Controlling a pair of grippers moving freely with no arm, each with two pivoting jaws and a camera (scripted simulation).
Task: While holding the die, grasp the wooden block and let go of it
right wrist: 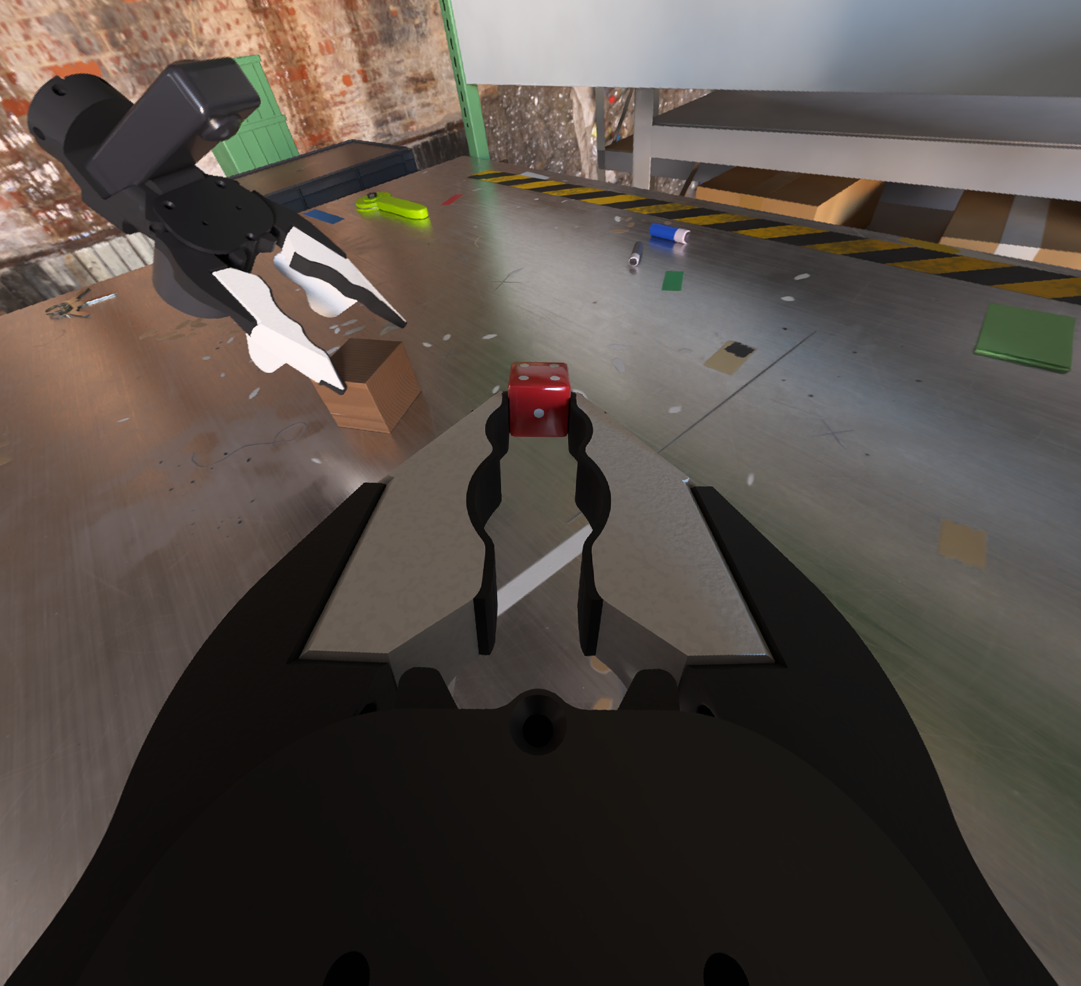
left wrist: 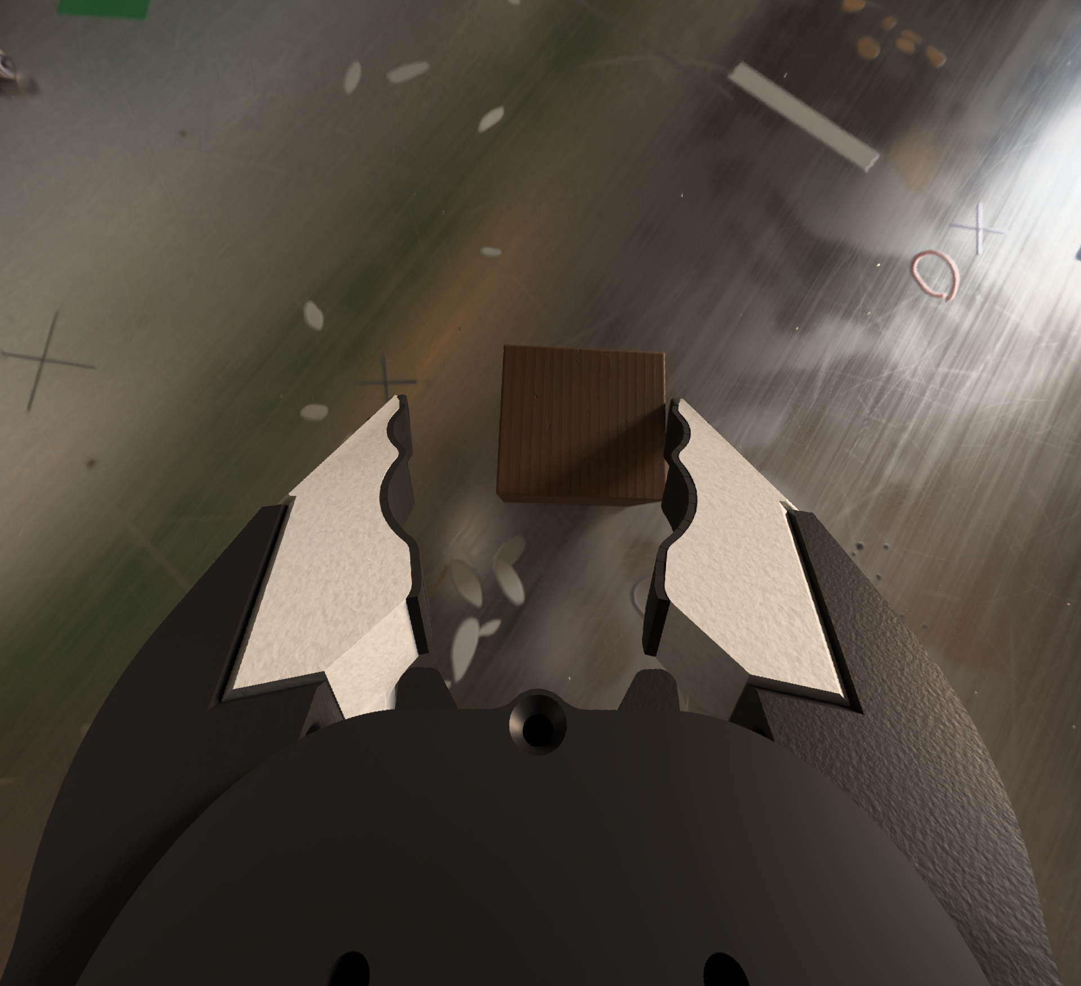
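The brown wooden block (left wrist: 579, 425) sits on the metal table (left wrist: 234, 256). My left gripper (left wrist: 537, 402) is open and hangs just above the block, its tips apart on either side of it and not touching. The right wrist view shows the same block (right wrist: 374, 381) under the left gripper (right wrist: 371, 355). My right gripper (right wrist: 538, 393) is shut on a red die (right wrist: 538, 399) with white dots, held at the fingertips above the table.
A lime green tool (right wrist: 393, 206), a blue cylinder (right wrist: 668, 232), a dark pen (right wrist: 634, 254), green patches (right wrist: 1026, 338) and keys (right wrist: 73, 305) lie on the table. A dark tray (right wrist: 327, 168) stands at the back. A yellow-black stripe (right wrist: 819, 244) marks the far edge. A white bar (left wrist: 801, 115) lies beyond the block.
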